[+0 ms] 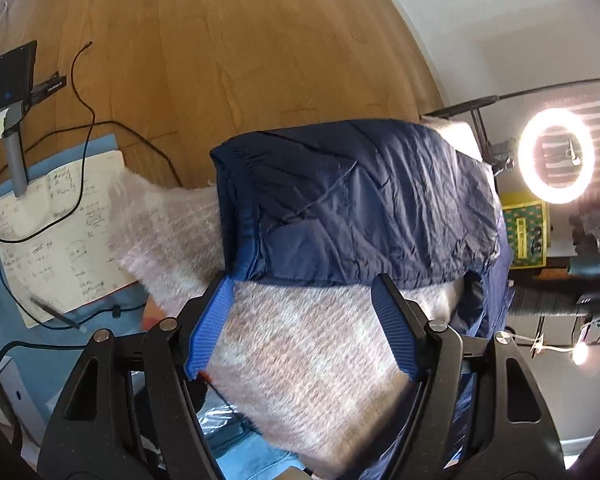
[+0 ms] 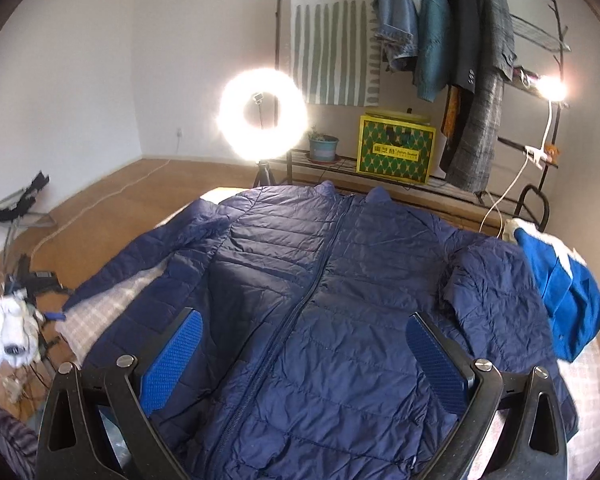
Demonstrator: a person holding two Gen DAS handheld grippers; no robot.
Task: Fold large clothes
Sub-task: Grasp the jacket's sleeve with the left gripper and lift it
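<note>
Left gripper (image 1: 302,312) standing with its jaws apart and holding nothing, the blue pads (image 1: 210,328) hanging over the pale checked blanket (image 1: 312,360), the tips coming just short of the sleeve cuff (image 1: 240,208) of the navy puffer jacket (image 1: 360,200), not touching it as far as the left wrist view shows. Right gripper (image 2: 304,354) also standing wide apart and empty, hovering above the lower front of the same jacket (image 2: 340,280), on either side of the closed zipper (image 2: 300,300). Jacket lying spread flat, front side up, on the blanket-covered surface, collar pointing away toward the ring light (image 2: 263,114); one sleeve reaching out toward the left edge of the right wrist view, the other sleeve (image 2: 496,280) already bent inward over the body. Lying just beside that bent sleeve, a bright blue garment (image 2: 568,296) in a heap. Further out in the left view, an open notebook (image 1: 56,236) with handwriting and black cables (image 1: 80,92) on the wooden floor. Behind the jacket, standing on a low rack, a yellow-green box (image 2: 396,148) and a small potted plant (image 2: 323,146), with clothes hanging above on a rail (image 2: 460,32).
</note>
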